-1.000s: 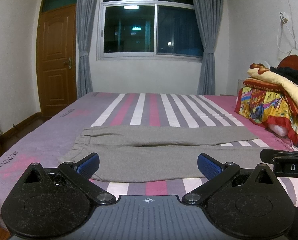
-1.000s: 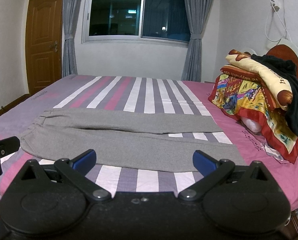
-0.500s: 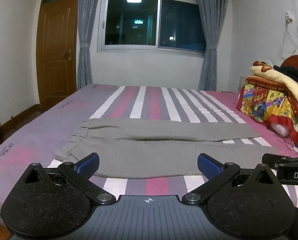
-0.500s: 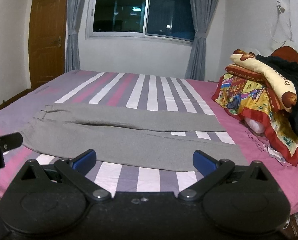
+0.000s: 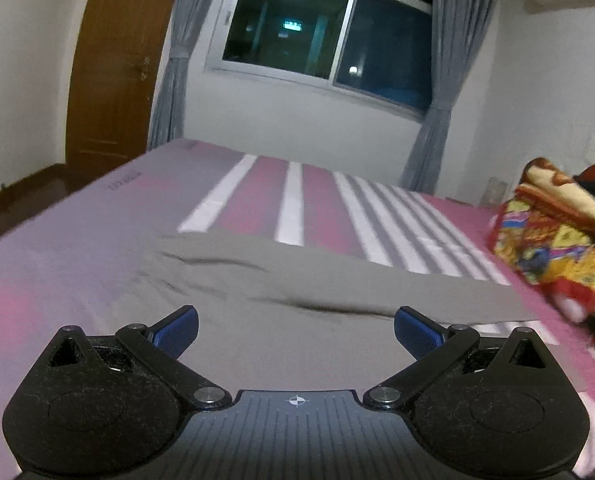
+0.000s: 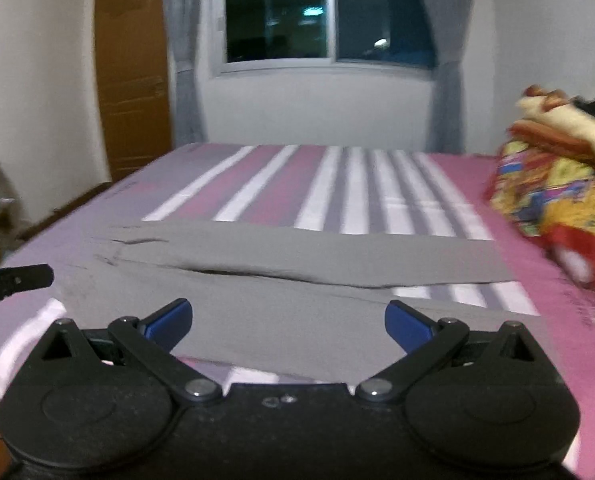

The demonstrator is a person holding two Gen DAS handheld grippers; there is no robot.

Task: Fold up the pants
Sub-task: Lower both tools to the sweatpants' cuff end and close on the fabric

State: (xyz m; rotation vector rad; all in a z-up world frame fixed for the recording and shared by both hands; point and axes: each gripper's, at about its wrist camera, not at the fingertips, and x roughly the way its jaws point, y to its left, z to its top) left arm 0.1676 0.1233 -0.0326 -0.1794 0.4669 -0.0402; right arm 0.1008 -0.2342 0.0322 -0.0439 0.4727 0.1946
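Observation:
Grey pants (image 5: 297,296) lie flat across the striped bed, waistband to the left, legs running right; they also show in the right wrist view (image 6: 297,276). My left gripper (image 5: 295,330) is open and empty, hovering over the near leg by the waist end. My right gripper (image 6: 288,326) is open and empty, above the near leg's front edge. A black part of the left gripper (image 6: 15,280) shows at the left edge of the right wrist view.
The bed (image 6: 281,176) has pink, grey and white stripes. A pile of colourful blankets (image 5: 557,232) sits at the right, also in the right wrist view (image 6: 557,184). A wooden door (image 6: 131,80) and a window (image 6: 325,16) are beyond the bed.
Both grippers have moved forward and closer over the pants. The left view has tilted and the right gripper has left it. Both stay open.

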